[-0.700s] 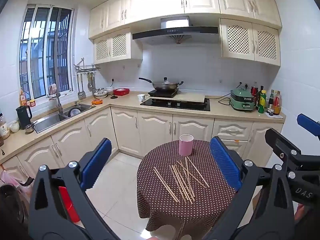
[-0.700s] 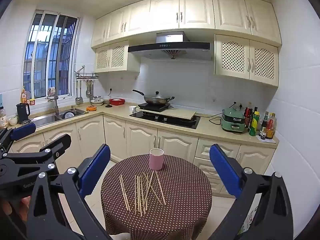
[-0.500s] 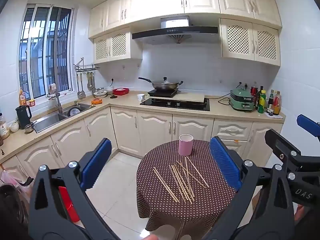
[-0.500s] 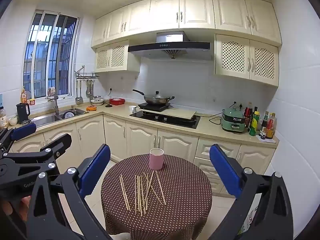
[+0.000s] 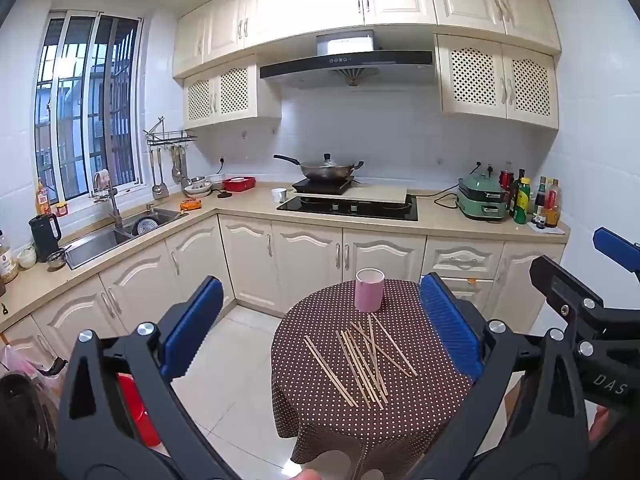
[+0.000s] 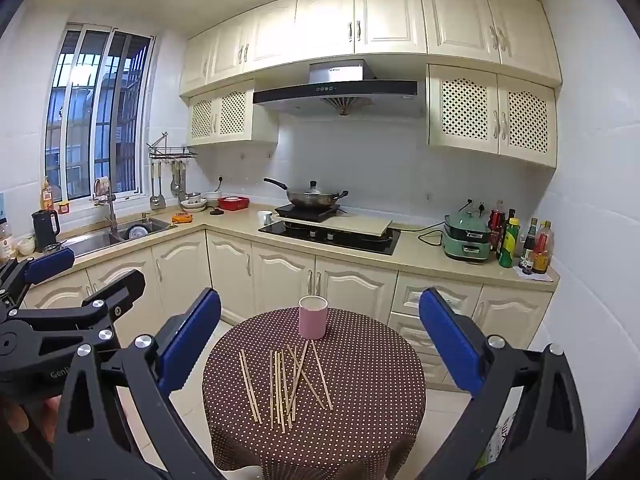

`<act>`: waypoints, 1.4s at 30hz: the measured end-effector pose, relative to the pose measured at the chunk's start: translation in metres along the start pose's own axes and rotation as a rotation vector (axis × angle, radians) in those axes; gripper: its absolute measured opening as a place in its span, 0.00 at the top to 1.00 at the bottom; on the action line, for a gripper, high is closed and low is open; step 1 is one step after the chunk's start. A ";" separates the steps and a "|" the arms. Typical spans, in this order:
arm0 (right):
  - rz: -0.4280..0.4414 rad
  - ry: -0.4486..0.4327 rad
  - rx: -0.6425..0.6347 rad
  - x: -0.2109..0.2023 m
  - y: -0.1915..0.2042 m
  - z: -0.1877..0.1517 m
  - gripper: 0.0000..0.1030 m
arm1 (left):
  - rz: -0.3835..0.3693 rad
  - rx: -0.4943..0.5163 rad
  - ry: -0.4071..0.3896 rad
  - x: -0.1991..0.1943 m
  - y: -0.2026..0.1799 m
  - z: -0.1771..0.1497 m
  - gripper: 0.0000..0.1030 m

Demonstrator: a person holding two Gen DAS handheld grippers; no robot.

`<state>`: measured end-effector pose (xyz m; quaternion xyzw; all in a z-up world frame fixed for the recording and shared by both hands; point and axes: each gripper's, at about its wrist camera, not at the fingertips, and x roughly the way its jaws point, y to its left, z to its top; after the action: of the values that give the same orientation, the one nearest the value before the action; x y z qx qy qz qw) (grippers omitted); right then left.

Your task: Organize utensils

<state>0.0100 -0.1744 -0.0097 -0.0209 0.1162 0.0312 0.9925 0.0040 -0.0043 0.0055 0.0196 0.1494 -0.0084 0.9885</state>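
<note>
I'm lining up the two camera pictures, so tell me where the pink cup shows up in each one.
Left wrist view: the pink cup stands right of centre, at the far edge of the round table, behind the chopsticks.
Right wrist view: the pink cup stands about centre, same far edge.
Shared landmark: the wok on the stove.

Left tongs (image 5: 320, 320) and right tongs (image 6: 320, 332), both wide apart, empty.

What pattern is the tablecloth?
Dark brown with small white polka dots; the tablecloth shows best in the right wrist view.
</note>
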 end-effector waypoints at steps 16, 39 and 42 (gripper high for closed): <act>0.003 0.007 0.007 0.005 -0.001 -0.001 0.07 | 0.002 0.008 0.000 0.007 -0.004 -0.002 0.06; 0.012 0.016 0.009 0.014 0.001 -0.003 0.07 | 0.008 0.002 0.004 0.015 0.002 -0.006 0.06; 0.012 0.016 0.007 0.016 0.001 -0.003 0.07 | 0.008 0.001 0.003 0.015 0.004 -0.008 0.06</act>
<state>0.0248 -0.1724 -0.0164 -0.0169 0.1242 0.0364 0.9914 0.0165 -0.0004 -0.0062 0.0210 0.1508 -0.0047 0.9883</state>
